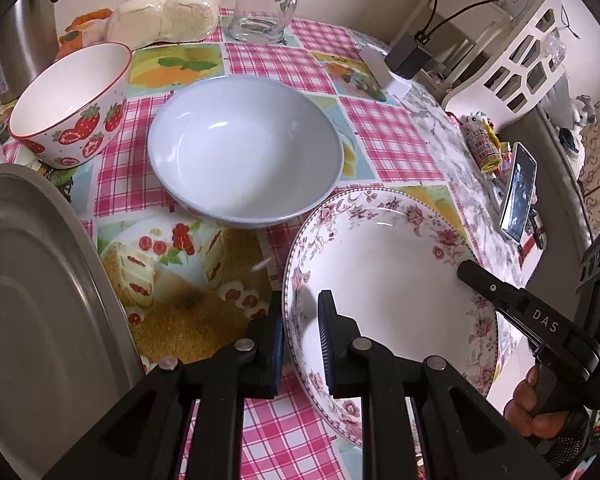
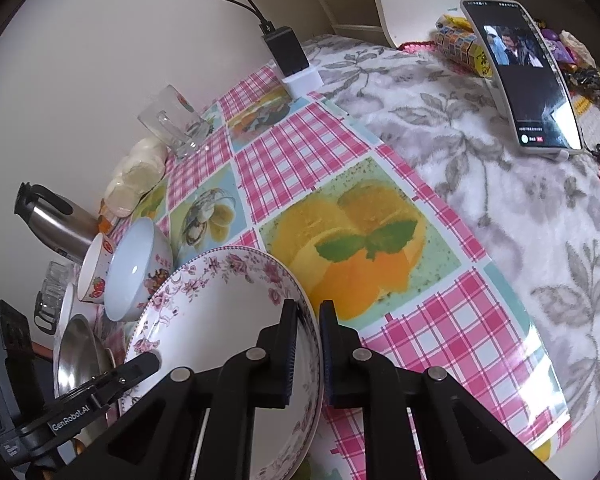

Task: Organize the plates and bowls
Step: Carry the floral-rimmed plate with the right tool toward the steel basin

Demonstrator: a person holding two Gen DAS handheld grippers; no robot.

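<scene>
A floral-rimmed white plate [image 1: 392,280] is held between both grippers. My left gripper [image 1: 302,344] is shut on its left rim. My right gripper [image 2: 308,356] is shut on its right rim [image 2: 236,280]; it also shows in the left wrist view [image 1: 472,272]. A pale blue bowl [image 1: 244,152] sits on the cloth just beyond the plate, and also shows in the right wrist view [image 2: 136,272]. A strawberry bowl [image 1: 68,108] stands to the blue bowl's left. A steel plate [image 1: 32,300] lies at the left.
A glass mug [image 1: 264,4], wrapped buns [image 1: 164,12] and a steel kettle [image 1: 24,32] stand along the wall. A charger block [image 1: 404,56] and a propped phone [image 2: 528,76] are to the right, on the grey floral cover [image 2: 500,208].
</scene>
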